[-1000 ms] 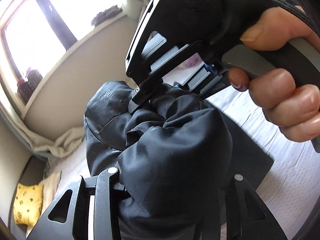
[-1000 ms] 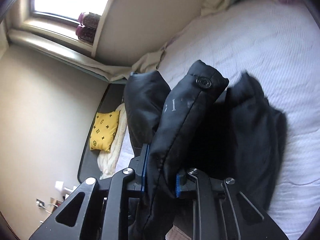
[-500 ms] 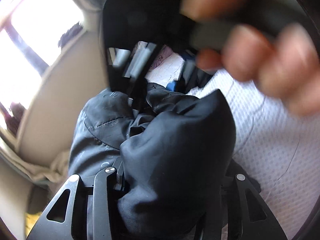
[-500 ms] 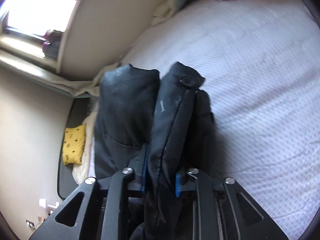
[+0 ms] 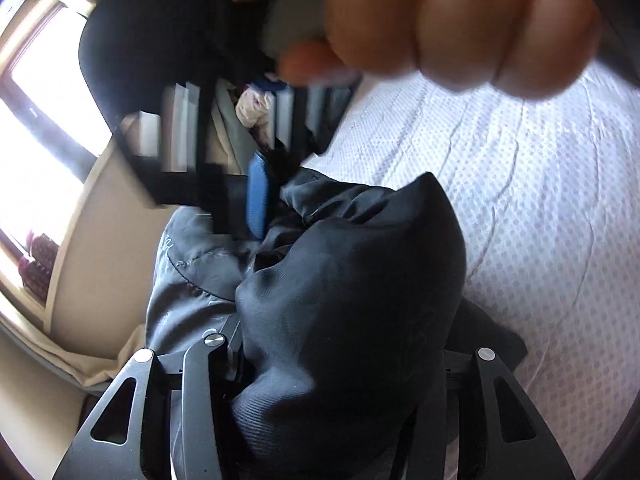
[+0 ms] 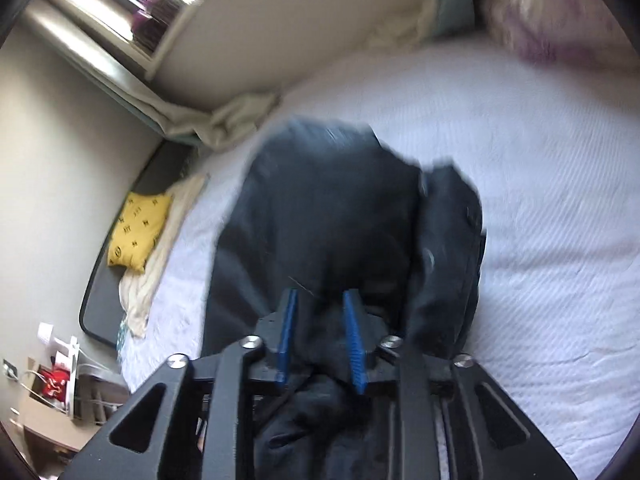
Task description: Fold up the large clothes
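A black padded jacket [image 5: 344, 304] lies bunched on the white bedsheet [image 5: 540, 208]. My left gripper [image 5: 336, 364] is shut on a thick fold of it; the fabric hides the fingertips. The right gripper [image 5: 260, 196], with a hand on its handle, hangs just above the jacket's far side in the left wrist view. In the right wrist view the right gripper [image 6: 320, 340] has its blue pads [image 6: 354, 340] apart, with the jacket [image 6: 332, 220] dropped below on the sheet [image 6: 540, 240] and some cloth still lying between them.
A beige wall and window sill [image 6: 160, 28] run along the bed's far side. A yellow patterned pillow [image 6: 138, 226] and cream cloth lie at the bed's left edge. A purple-white pillow [image 6: 552, 20] sits at the head. Clutter stands on the floor [image 6: 52, 380].
The right gripper's pads have opened and the pinched jacket fold has dropped away from them onto the bed. The left gripper keeps its hold; the right hand has moved closer overhead.
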Demonstrator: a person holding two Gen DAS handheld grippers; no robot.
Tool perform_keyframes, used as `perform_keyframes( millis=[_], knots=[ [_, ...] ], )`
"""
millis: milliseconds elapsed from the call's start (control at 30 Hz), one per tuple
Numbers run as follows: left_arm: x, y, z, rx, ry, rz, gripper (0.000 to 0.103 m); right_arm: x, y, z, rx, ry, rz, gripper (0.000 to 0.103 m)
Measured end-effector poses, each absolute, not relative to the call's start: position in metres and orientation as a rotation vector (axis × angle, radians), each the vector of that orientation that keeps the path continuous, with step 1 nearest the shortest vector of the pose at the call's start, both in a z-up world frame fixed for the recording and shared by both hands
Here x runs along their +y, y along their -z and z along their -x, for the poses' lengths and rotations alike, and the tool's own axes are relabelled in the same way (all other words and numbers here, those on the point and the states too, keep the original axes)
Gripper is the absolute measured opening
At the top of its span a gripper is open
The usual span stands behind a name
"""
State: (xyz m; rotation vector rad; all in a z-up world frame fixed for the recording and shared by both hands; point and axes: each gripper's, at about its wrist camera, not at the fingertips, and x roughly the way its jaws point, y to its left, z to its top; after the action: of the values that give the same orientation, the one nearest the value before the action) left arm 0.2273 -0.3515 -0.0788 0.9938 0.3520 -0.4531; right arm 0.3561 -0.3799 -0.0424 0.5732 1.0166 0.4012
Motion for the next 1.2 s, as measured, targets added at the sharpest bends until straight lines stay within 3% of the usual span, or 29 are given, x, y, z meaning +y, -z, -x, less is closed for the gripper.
perform_keyframes(
  millis=[100, 267, 433, 567, 667, 833, 967, 1033, 1100, 1200],
  knots=[
    [-0.348, 0.074, -0.223, 0.376, 0.458, -1.019, 0.063, -0.385, 0.059, -0.356, 1.054, -0.426, -0.612, 0.0],
    [-0.33, 0.061, -0.215, 0.448, 0.432, -1.05, 0.072, -0.374, 0.067, -0.357, 1.092, -0.381, -0.527, 0.0],
    [-0.293, 0.036, -0.208, 0.54, 0.449, -0.922, 0.075, -0.365, 0.072, -0.358, 1.104, -0.301, -0.46, 0.0],
    [-0.242, -0.002, -0.225, 0.679, 0.549, -0.554, 0.075, -0.363, 0.079, -0.358, 1.104, -0.244, -0.432, 0.0],
    [-0.211, -0.024, -0.245, 0.66, 0.53, -0.346, 0.075, -0.358, 0.077, -0.358, 1.094, -0.226, -0.41, 0.0],
    [-0.207, 0.001, -0.289, 0.811, 0.492, -0.295, 0.072, -0.349, 0.079, -0.359, 1.097, -0.194, -0.402, 0.0],
    [-0.215, 0.005, -0.299, 0.812, 0.464, -0.321, 0.073, -0.345, 0.066, -0.355, 1.082, -0.154, -0.377, 0.0],
    [-0.216, 0.006, -0.297, 0.82, 0.457, -0.311, 0.073, -0.339, 0.044, -0.347, 1.03, -0.091, -0.32, 0.007],
    [-0.215, 0.008, -0.299, 0.825, 0.452, -0.311, 0.073, -0.329, 0.014, -0.332, 0.937, -0.042, -0.258, 0.021],
    [-0.212, 0.007, -0.293, 0.828, 0.449, -0.318, 0.073, -0.304, -0.016, -0.311, 0.849, -0.152, -0.251, 0.022]
  ],
)
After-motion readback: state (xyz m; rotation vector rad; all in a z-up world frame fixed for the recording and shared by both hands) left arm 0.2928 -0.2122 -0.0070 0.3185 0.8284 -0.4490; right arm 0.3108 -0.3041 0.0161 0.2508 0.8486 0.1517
